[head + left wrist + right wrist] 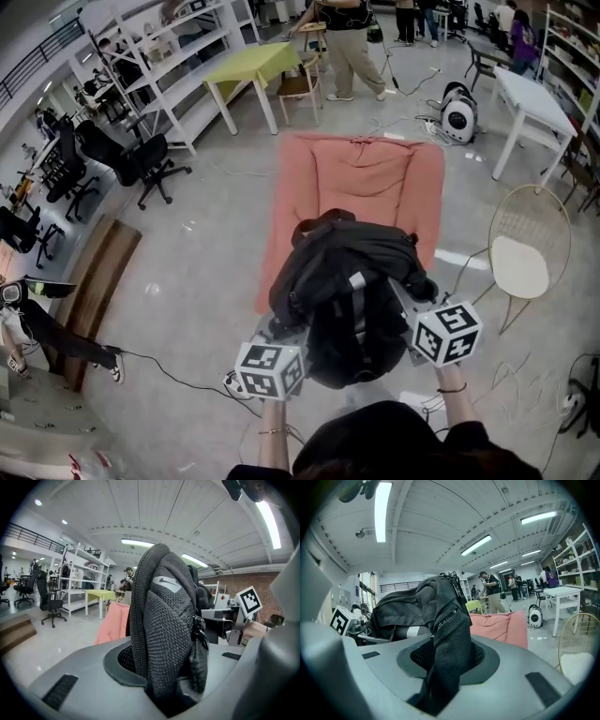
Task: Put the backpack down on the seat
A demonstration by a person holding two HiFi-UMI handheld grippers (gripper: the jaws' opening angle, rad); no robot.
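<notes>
Overhead, I count one black backpack (352, 281), one pink seat (361, 173) and two grippers. The left gripper (281, 330) and right gripper (419, 317) reach forward on level forearms, with the backpack held up between them over the seat's near end. Left gripper view: jaws clamped on a mesh strap (164, 630). Right gripper view: jaws clenched on a second mesh strap (449, 639).

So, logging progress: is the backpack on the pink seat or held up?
Held up: left gripper and right gripper clamp the backpack by mesh straps, short of the seat.
</notes>
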